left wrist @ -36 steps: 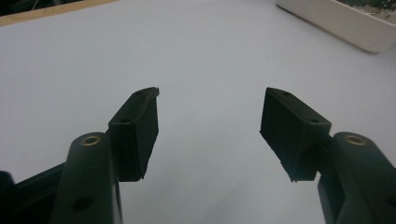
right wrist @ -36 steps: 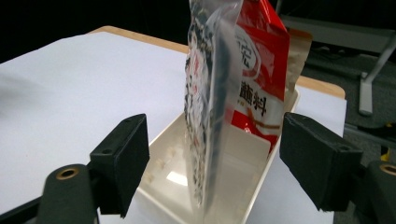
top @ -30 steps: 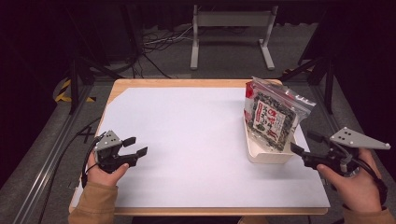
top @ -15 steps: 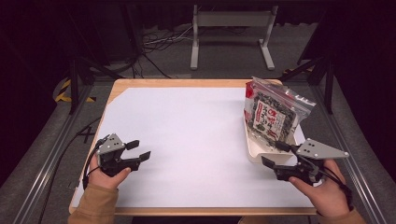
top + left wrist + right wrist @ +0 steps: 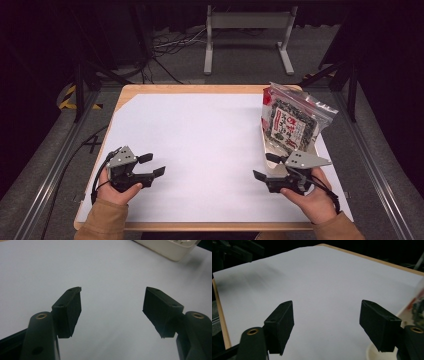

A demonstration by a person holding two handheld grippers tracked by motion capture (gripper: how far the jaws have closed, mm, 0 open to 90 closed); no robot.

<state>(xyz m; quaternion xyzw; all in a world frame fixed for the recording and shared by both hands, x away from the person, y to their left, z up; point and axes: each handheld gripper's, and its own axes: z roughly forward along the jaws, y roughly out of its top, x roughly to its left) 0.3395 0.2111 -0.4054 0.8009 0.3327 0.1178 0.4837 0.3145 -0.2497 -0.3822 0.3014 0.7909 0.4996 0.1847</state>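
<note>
A clear zip bag (image 5: pixel 294 122) with a red, black and white printed packet inside stands tilted in a white tray (image 5: pixel 268 146) at the table's right side. My right gripper (image 5: pixel 261 166) (image 5: pixel 325 322) is open just in front of the tray's near end, pointing left over the white sheet, with nothing between its jaws. My left gripper (image 5: pixel 154 165) (image 5: pixel 112 307) rests low at the front left and points right. Its jaws have just been opening and stand wide with nothing between them. The tray (image 5: pixel 165 247) lies far ahead of it.
A white sheet (image 5: pixel 200 145) covers most of the wooden table (image 5: pixel 150 89). Metal frame rails (image 5: pixel 55 165) run along both sides, with cables and a stand's legs (image 5: pixel 247 30) on the floor behind.
My right gripper has moved left and down, from beyond the table's right edge to the sheet in front of the tray. The left hand has stayed in place.
</note>
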